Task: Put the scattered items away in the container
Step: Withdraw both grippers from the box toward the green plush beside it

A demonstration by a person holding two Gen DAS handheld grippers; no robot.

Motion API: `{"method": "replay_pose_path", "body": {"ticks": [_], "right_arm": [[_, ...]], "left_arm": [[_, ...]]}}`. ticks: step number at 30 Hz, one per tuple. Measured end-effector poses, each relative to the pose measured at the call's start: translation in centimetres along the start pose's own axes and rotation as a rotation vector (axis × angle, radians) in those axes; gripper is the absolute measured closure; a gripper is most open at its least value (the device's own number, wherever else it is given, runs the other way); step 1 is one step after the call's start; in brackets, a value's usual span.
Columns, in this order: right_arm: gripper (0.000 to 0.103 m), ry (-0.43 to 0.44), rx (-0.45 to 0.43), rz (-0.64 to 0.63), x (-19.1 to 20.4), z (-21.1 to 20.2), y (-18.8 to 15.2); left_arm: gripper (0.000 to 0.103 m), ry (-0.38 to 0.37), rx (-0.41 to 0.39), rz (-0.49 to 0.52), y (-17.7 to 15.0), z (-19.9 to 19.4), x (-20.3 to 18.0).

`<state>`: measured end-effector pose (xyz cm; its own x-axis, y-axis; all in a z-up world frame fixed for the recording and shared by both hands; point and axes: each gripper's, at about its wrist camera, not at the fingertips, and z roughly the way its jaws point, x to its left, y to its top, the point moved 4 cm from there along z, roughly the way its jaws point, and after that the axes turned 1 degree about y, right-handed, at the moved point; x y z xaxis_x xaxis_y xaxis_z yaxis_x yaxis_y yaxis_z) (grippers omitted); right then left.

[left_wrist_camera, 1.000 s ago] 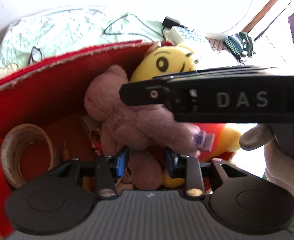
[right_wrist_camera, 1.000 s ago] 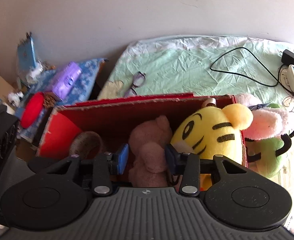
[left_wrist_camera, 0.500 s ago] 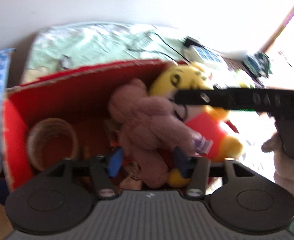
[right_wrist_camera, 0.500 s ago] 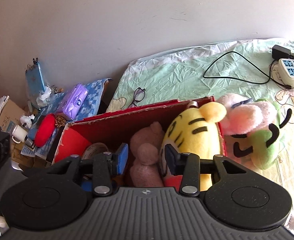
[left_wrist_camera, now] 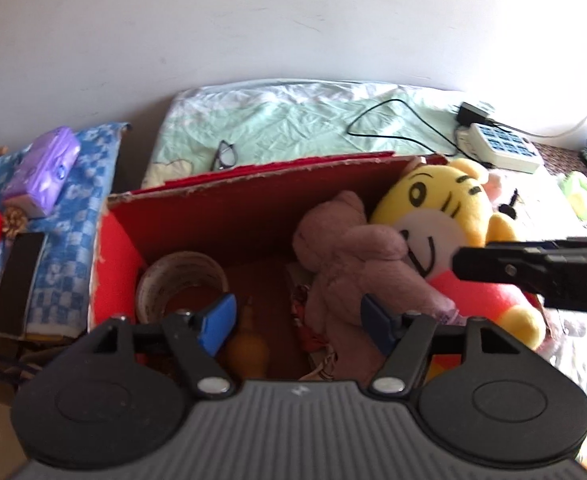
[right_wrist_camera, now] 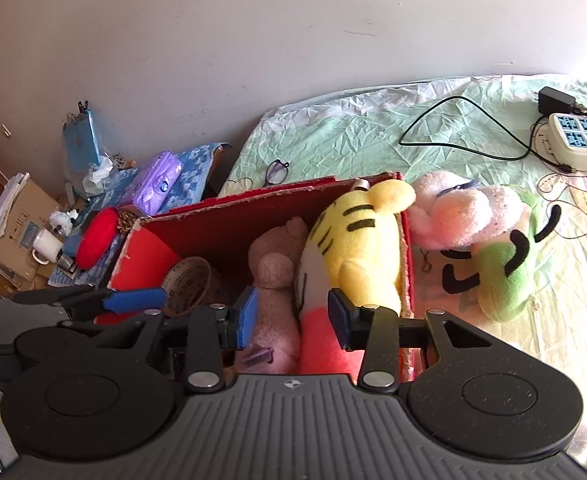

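A red cardboard box [left_wrist_camera: 229, 216] stands on the bed [right_wrist_camera: 373, 136] at its edge toward the cluttered blue checked cloth [left_wrist_camera: 73, 216], with the bed's wall-side edge beyond it. Inside the box, a pinkish-brown teddy bear [left_wrist_camera: 345, 256] lies against a yellow tiger plush [left_wrist_camera: 441, 208] whose head leans out over the box's end wall; a roll of tape [left_wrist_camera: 181, 284] sits in the opposite end of the box, with a small amber bottle [left_wrist_camera: 247, 344] just beside it. The left claw [left_wrist_camera: 295, 320] hovers above the box interior with its jaws opening, the blue pads standing clear of everything, nothing gripped. The right claw [right_wrist_camera: 291, 316] hangs over the tiger plush and teddy bear with its jaws closing; the toys show in the gap between the pads, but neither pad presses on them. Outside the box, on the bed just beside its end wall, lies a pink and green plush [right_wrist_camera: 489, 240]. Farther toward the wall-side edge of the bed lie a pair of glasses [right_wrist_camera: 275, 172], a black cable [right_wrist_camera: 461, 128] and a white power strip [right_wrist_camera: 581, 140].
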<state>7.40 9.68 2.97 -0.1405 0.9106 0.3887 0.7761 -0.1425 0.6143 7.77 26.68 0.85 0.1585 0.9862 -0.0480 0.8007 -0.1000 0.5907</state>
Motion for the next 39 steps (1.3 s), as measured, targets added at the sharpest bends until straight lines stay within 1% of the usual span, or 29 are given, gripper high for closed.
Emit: {"method": "replay_pose_path", "body": {"ticks": [2,5,8,11,14,21,25,30,32,35,39], "right_arm": [[0.064,-0.01,-0.007,-0.01,0.0,-0.3,-0.3],[0.066,-0.032,-0.01,-0.022,0.2,-0.3,-0.8],[0.066,-0.052,-0.01,-0.014,0.4,-0.4,-1.2],[0.066,-0.057,-0.027,0.017,0.4,-0.6,-1.5],[0.066,-0.057,-0.039,0.04,0.6,-0.9,-1.8],[0.065,-0.09,-0.044,0.076,1.1,-1.1,-2.6],[0.065,-0.108,-0.05,0.063,1.4,-1.2,-2.6],[0.065,-0.133,-0.053,0.06,1.4,-1.4,-2.9],[0.065,-0.131,-0.061,0.065,1.3,-1.6,-3.0],[0.066,-0.122,-0.081,0.068,1.2,-2.2,-3.0],[0.066,-0.107,-0.086,0.062,1.0,-2.5,-3.1]], "left_arm": [[0.031,0.015,-0.002,-0.017,-0.1,0.0,0.1],[0.022,0.069,-0.012,-0.021,-0.2,-0.1,0.1],[0.017,0.092,-0.02,-0.027,-0.2,-0.2,0.4],[0.017,0.112,-0.016,-0.031,-0.2,-0.4,0.8],[0.017,0.136,-0.013,-0.007,-0.3,-0.4,0.8],[0.018,0.135,0.02,-0.002,-0.8,-0.2,0.6],[0.019,0.117,0.037,-0.007,-1.1,0.1,0.5],[0.025,0.117,0.044,-0.001,-1.4,0.0,0.2],[0.025,0.124,0.042,-0.005,-1.4,0.0,0.1],[0.024,0.137,0.04,-0.011,-1.4,-0.2,0.1],[0.017,0.174,0.033,-0.023,-1.4,-0.6,0.2]]}}
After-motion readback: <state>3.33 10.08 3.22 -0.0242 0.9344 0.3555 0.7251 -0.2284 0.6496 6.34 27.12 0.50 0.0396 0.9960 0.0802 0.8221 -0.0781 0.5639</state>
